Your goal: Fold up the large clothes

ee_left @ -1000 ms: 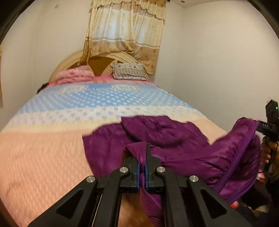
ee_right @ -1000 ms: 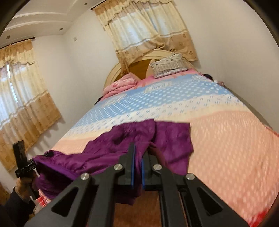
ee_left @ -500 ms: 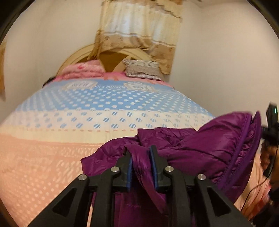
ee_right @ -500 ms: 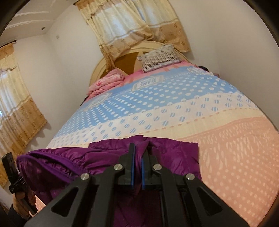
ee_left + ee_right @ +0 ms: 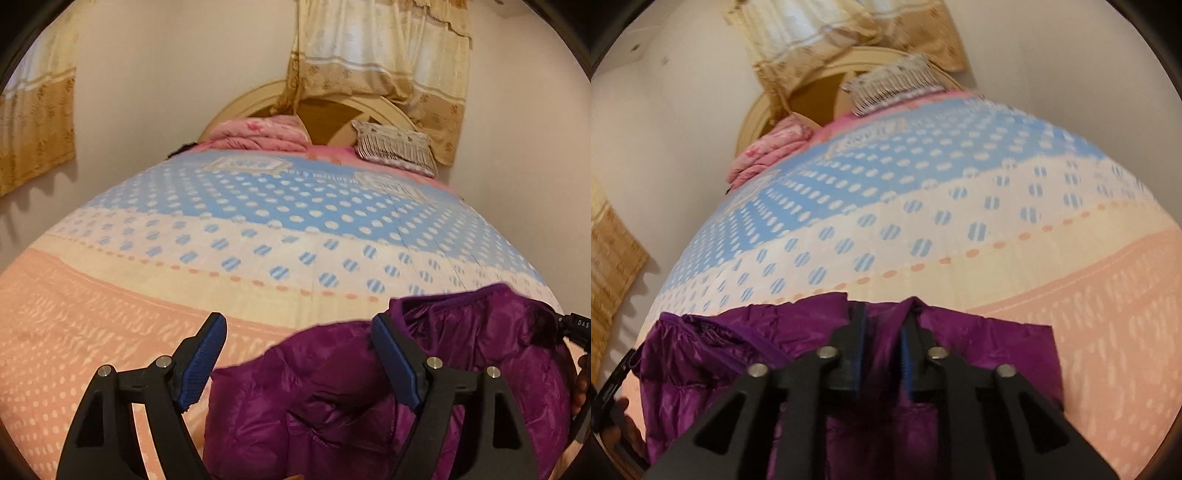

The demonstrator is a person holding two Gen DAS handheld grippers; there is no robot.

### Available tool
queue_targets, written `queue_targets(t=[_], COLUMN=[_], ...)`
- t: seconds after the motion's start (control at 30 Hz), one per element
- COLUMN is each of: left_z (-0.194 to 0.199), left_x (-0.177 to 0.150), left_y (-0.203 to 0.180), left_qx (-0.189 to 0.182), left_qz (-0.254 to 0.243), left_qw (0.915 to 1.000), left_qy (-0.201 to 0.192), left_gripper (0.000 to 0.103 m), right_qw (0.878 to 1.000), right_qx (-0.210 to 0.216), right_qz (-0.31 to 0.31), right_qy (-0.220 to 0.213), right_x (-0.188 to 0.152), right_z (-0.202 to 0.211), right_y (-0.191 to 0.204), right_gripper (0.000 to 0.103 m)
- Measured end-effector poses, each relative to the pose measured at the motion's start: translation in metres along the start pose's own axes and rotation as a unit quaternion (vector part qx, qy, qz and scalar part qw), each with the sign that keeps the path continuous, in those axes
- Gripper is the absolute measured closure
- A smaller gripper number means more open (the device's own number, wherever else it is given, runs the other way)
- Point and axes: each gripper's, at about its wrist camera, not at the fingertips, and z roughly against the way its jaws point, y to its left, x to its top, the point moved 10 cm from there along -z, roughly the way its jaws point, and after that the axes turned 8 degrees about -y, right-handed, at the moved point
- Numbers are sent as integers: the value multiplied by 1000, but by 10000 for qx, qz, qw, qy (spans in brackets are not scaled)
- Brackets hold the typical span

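**Operator:** Where did the garment lie, and why there?

**Inspector:** The bed (image 5: pixel 258 236), with its peach, cream and blue dotted cover, carried everything. The purple puffer jacket (image 5: pixel 332 398) lay bunched at the bed's near edge, toward its near right corner in the left wrist view. That placement probably served the fold: a broad, flat surface within reach of both tools. At the far edge, by the headboard, sat a folded pink blanket (image 5: pixel 258 133) and a fringed pillow (image 5: pixel 395 147), well apart from the jacket.

**Operator:** State of each claw?

**Inspector:** The left gripper (image 5: pixel 299 332) stood wide, its jaws gripping nothing; the right-hand finger overlapped the jacket's padded fabric, the other was over bare cover. The right gripper (image 5: pixel 882 325) stood narrow, with jacket (image 5: pixel 979 343) fabric showing in the gap. Whether its pads pinched that fabric could not be determined.

**Operator:** What could not be made out?

**Inspector:** The jacket's lower portion was cut off by the frame and masked by the tool bodies. Sleeves and hem could not be identified. The right wrist view was motion-blurred.
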Motion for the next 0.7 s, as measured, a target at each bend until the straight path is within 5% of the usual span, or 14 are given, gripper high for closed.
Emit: queue_targets(t=[0.1, 0.3, 0.5, 0.6, 0.7], left_z=[14, 36, 26, 3, -22], left_x=[8, 11, -9, -18, -21], left_y=[-16, -46, -100, -108, -93], left_qx=[-40, -96, -222, 63, 294], left_qz=[-341, -520, -1141, -1495, -1153], left_qw=[9990, 9976, 9921, 9877, 9927], left_qy=[-286, -439, -479, -450, -212], left_gripper=[22, 22, 21, 21, 21], right_qw=[9978, 9981, 9843, 9798, 9799], right_qx=[451, -300, -400, -734, -1187], right_qz=[-475, 185, 1673, 1836, 1599], right_qy=[-93, -511, -399, -283, -115], right_x=[9, 22, -28, -40, -47], right_z=[11, 50, 39, 20, 9], right_y=[2, 12, 79, 65, 27], right_gripper=[22, 20, 31, 33, 33])
